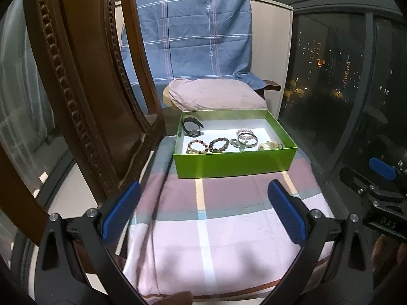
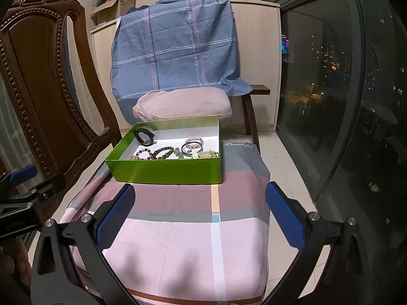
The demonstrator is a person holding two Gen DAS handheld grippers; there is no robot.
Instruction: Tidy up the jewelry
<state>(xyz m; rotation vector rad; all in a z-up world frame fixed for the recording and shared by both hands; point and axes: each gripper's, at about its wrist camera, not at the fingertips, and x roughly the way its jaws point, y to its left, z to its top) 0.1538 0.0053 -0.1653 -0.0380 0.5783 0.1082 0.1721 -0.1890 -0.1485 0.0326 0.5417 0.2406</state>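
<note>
The jewelry lies in an open green box (image 1: 235, 161) that sits at the far end of the cloth-covered surface (image 1: 208, 228), well apart from both my grippers. Inside, on the white floor of the box, I count a black band (image 1: 192, 127) propped against the far-left corner, two beaded bracelets (image 1: 220, 146) side by side near the front wall, a pink beaded bracelet (image 1: 244, 133) overlapped by a dark metal bangle (image 1: 248, 139), a small greenish piece between them that is too small to identify, and a pale piece (image 1: 269, 146) at the front right corner, partly hidden by the wall. I judge all of these to be light. The beaded loops look strung and will likely sag and roll if pinched at one bead, so I would close across the strand itself, on the side standing clear of its neighbour. The bangle appears rigid and smooth, probably slippery; it wants a grip across its rim where it is free of the pink beads. The box is thin card and may slide on the cloth if nudged. My left gripper (image 1: 203, 216) is spread wide and empty above the pink checks; my right gripper (image 2: 199, 218) is likewise spread wide and carries nothing. A carved wooden chair (image 2: 38, 89) stands to the left; a draped blue sheet (image 2: 178, 45) and a pink cushion (image 2: 183, 104) lie beyond the box.
</note>
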